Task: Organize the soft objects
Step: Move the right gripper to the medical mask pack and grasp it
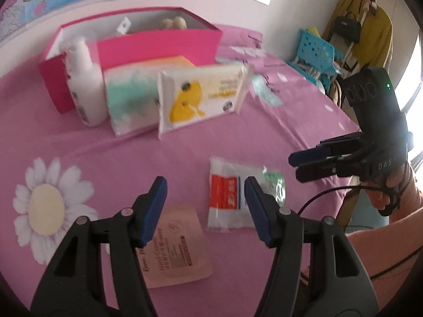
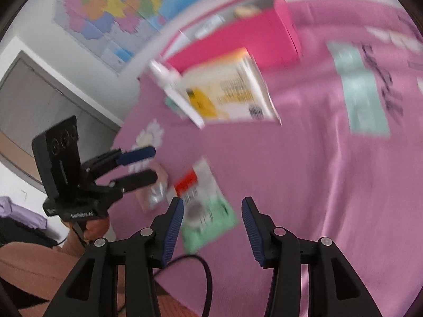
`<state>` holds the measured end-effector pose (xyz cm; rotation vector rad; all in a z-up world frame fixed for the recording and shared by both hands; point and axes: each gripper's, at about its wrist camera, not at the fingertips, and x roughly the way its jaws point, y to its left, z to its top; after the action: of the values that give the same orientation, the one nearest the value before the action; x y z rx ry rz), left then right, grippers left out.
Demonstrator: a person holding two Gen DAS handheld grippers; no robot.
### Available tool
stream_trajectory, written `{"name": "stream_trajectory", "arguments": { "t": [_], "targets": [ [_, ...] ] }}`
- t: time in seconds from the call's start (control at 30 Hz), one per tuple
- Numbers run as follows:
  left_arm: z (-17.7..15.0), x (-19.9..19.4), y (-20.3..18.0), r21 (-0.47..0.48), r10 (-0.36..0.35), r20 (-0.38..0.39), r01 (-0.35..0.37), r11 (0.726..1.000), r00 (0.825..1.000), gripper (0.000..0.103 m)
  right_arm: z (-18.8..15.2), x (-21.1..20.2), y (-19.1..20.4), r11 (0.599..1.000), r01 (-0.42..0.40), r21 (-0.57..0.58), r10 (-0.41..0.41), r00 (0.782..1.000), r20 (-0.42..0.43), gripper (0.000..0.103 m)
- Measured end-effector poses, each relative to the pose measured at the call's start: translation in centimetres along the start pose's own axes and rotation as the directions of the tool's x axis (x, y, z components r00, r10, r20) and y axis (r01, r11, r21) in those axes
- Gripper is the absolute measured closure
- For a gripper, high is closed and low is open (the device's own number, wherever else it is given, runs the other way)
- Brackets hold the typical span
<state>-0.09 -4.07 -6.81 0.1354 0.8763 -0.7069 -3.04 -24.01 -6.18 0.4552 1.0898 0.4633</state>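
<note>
Left gripper (image 1: 205, 206) jaws apart, empty, above the pink bedsheet (image 1: 264, 137). Clear plastic packet with red-and-blue label (image 1: 228, 198) lies flat between the fingertips, long axis pointing away; writing unreadable. Beige sachet (image 1: 174, 248) just left.

Right gripper (image 2: 212, 218) jaws apart, empty; packet (image 2: 203, 206) beneath, running diagonally, blurred.

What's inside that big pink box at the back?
Inside the pink box, a beige plush-looking lump and a small white tag show above the front wall. Anything lower is hidden by that wall.

Black plastic grippers (image 1: 206, 211) with ribbed blue pads (image 1: 156, 211), silver pivot screws, trailing black cable, salmon sleeves.
</note>
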Motion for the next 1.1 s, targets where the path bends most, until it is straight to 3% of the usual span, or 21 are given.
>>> {"name": "stream_trajectory", "arguments": {
  "t": [0.13, 0.43, 0.63, 0.87, 1.1],
  "targets": [
    [-0.4, 1.1, -0.6, 0.022, -0.006, -0.039, 0.007, 1.000, 0.999, 0.041, -1.8, 0.6, -0.6, 0.999, -0.013, 0.047, 0.015, 0.999, -0.040, 0.056],
    [-0.8, 2.9, -1.1, 0.022, -0.068, -0.110, 0.071, 0.997, 0.992, 0.041, -2.0, 1.4, 0.5, 0.999, -0.023, 0.025, 0.022, 0.999, 0.041, 0.056],
    [-0.7, 2.9, -1.1, 0.015, -0.076, -0.095, 0.078, 0.997, 0.993, 0.041, -1.2, 2.4, 0.4, 0.997, -0.067, 0.036, 0.063, 0.993, 0.099, 0.055],
    [-0.8, 2.4, 0.1, -0.039, -0.072, -0.076, 0.069, 0.997, 0.995, 0.059, -0.8, 2.3, -0.7, 0.987, -0.148, 0.059, 0.138, 0.979, 0.148, 0.056],
    [-0.7, 2.4, 1.0, -0.083, -0.076, -0.059, 0.071, 0.994, 0.995, 0.063, -0.2, 2.2, -0.9, 0.983, -0.173, 0.052, 0.163, 0.972, 0.169, 0.063]
  ]
}}
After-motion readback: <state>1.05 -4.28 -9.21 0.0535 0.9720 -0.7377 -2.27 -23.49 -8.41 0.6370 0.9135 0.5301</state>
